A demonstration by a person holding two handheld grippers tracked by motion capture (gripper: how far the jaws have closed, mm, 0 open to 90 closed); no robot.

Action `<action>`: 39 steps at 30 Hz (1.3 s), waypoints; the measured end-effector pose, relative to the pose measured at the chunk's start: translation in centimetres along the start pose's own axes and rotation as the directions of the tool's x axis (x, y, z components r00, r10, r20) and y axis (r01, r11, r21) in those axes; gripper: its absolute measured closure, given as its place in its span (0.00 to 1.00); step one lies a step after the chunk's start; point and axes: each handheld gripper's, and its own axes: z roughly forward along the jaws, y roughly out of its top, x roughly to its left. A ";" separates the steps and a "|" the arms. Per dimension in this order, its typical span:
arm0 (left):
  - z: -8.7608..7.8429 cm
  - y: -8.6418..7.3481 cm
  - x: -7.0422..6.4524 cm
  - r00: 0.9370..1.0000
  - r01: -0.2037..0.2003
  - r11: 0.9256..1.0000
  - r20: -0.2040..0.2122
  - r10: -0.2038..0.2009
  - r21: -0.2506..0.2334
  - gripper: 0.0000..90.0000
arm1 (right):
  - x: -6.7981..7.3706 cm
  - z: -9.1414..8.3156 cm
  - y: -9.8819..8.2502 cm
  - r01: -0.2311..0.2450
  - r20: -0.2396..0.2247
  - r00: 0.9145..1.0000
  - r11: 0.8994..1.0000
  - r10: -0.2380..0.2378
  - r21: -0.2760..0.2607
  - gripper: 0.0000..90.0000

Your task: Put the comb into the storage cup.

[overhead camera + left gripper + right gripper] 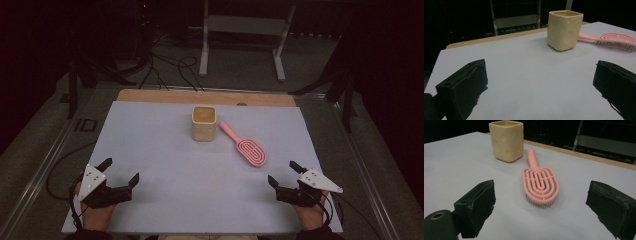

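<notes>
Lying bristles-down, hairbrush (540,184) hides its bristles — handle tip behind cup (564,30).

1. Pale grey mat (165,165) covers the table top; bare wooden edge strip (150,96) shows along the far side.
2. White metal stand (243,25) on the floor behind the table.
3. Black cables (170,67) lie loose on the floor, left of the stand.

In the left gripper view the pink hairbrush (614,41) has its handle partly hidden behind the cream cup (564,30), and the cup's inside (dim from above too) can't be made out.
</notes>
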 end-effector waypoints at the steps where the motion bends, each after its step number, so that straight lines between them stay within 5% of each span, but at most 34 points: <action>1: 0.0 0.0 0.0 1.000 0.000 1.000 -0.003 0.000 0.000 0.00 | 0.0 0.0 0.0 -0.002 0.002 1.000 1.000 0.002 0.003 0.09; 14: 0.3 -0.4 -0.1 1.000 0.002 1.000 -0.028 -0.002 0.008 0.00 | -0.6 0.6 0.3 -0.043 0.018 0.999 0.999 0.043 0.004 0.09; 34: 0.9 -0.7 -0.7 0.999 -0.024 0.999 -0.028 0.025 0.035 0.00 | -0.4 2.2 4.4 -0.010 0.031 0.999 1.000 0.010 0.024 0.09; 39: 0.9 -0.8 -0.6 0.999 -0.016 0.999 -0.033 0.017 0.035 0.00 | -0.8 3.0 5.2 -0.052 0.057 0.997 0.997 0.049 0.058 0.09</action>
